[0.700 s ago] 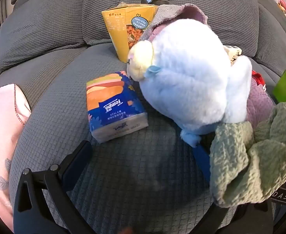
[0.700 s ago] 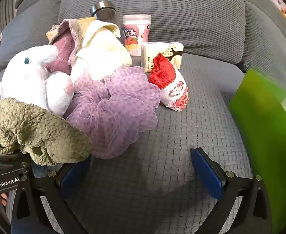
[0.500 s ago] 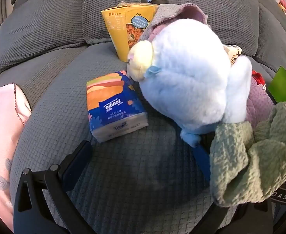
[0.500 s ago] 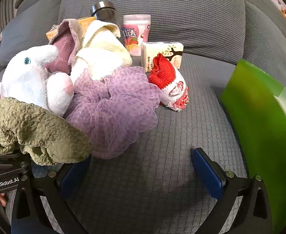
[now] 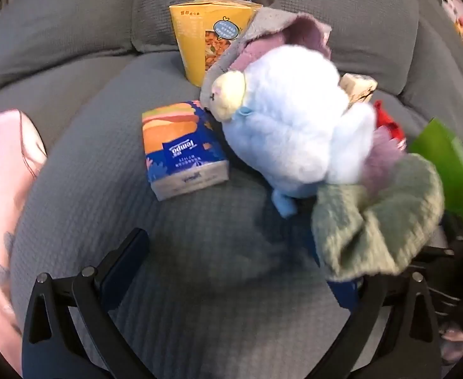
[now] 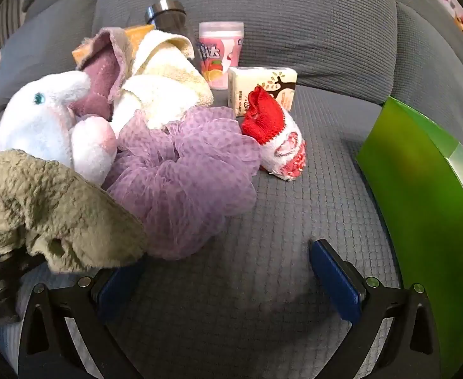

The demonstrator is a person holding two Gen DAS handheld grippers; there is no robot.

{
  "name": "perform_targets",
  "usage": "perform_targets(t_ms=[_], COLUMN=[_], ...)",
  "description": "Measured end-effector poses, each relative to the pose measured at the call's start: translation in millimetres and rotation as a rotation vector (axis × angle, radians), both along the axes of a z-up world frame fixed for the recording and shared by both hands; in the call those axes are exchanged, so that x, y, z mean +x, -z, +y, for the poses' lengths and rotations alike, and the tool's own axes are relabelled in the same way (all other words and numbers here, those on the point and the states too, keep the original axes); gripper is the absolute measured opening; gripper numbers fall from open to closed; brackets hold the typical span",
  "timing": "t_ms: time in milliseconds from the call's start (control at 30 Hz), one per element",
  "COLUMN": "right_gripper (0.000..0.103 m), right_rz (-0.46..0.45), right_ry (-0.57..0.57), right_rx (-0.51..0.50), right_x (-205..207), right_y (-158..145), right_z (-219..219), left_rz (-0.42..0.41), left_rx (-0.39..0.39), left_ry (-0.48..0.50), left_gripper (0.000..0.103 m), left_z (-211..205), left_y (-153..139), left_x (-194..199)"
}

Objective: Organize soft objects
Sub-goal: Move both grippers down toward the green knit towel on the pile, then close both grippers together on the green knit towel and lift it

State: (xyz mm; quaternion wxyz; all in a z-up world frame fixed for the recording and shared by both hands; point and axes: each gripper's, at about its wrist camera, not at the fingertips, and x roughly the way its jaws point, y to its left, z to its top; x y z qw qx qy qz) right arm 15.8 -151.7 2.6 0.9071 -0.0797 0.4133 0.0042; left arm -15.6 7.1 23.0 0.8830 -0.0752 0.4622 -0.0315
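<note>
Grey sofa seat [image 6: 294,227]. Both claws spread wide, empty: left claw [image 5: 231,265], right claw [image 6: 228,271]. Purple mesh pouf [image 6: 187,170] sits just ahead-left of the right claw: light, squashy, snags easily; pinch a bunched fold. Green cloth [image 6: 51,208] drapes over its left finger.

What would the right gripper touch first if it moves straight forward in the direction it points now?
Probably bare sofa cushion: the open right gripper points down at empty fabric. The purple mesh pouf lies just left of that line, though depth is unclear.
</note>
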Motion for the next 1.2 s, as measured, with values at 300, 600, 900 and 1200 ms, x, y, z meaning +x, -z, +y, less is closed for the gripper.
perform_targets(t_ms=[300,600,900,1200], right_gripper=[0.103,0.103,0.101,0.072], right_rz=[0.007,-0.059,0.014,0.161], right_ry=[-0.015,-0.051,-0.136,-0.14], right_rx=[0.116,0.292,0.429,0.551], right_x=[-28,-37,-14,-5], right_y=[-34,-96,-92,-52], right_z=[-11,0,22,14], left_rz=[-0.063,-0.088,-0.112,-0.039], left_rx=[-0.203,-0.279,-0.298,-0.368], left_ry=[-0.062,-0.095,-0.006,0.136], left_gripper=[0.095,0.085,0.074,0.051], left_z=[37,49,32,2], left_y=[-27,-43,-50,-39], left_x=[-19,-8,-19,-19])
